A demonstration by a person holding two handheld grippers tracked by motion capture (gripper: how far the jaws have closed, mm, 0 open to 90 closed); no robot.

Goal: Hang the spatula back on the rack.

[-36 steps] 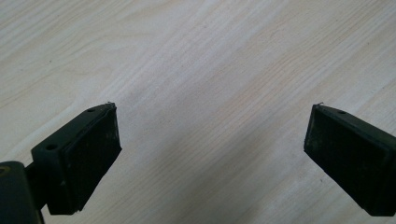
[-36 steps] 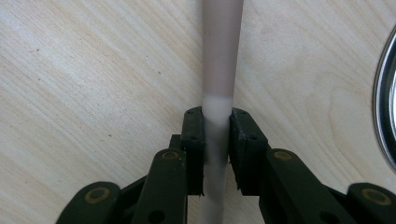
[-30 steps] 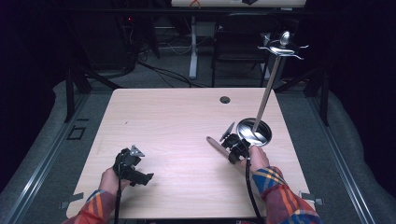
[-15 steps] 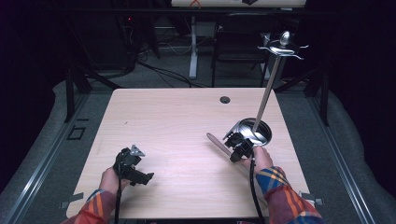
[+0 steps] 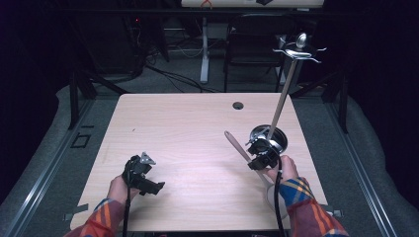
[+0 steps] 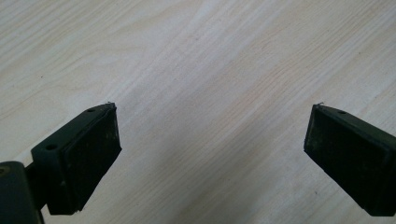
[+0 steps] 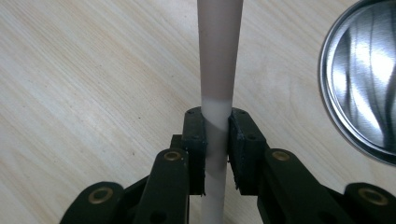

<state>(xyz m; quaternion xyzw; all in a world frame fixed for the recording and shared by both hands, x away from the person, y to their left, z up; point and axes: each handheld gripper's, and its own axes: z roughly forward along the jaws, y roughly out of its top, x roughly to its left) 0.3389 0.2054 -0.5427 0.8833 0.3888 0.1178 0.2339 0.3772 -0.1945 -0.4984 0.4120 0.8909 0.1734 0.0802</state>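
Right gripper [image 5: 257, 157], at the table's [image 5: 188, 133] right side: jaws clamped on the shaft of a pale wooden utensil handle [image 7: 216, 93], which slants up-left across the tabletop in the high view [image 5: 236, 145]. Just beside it stands a round metal base [image 5: 274, 138] carrying a slender leaning rod [image 5: 281, 101] topped with hooks. Left gripper [image 5: 148, 180], near the front-left edge: jaws spread wide above bare wood, grasping nothing.

I'm keeping my left gripper [image 5: 148, 180] low at the near left, jaws standing wide apart, forearm in a plaid sleeve. I'm holding my right gripper [image 5: 257, 157] at the right, jaws clamped tight, hand [image 5: 281, 169] gripping behind it.
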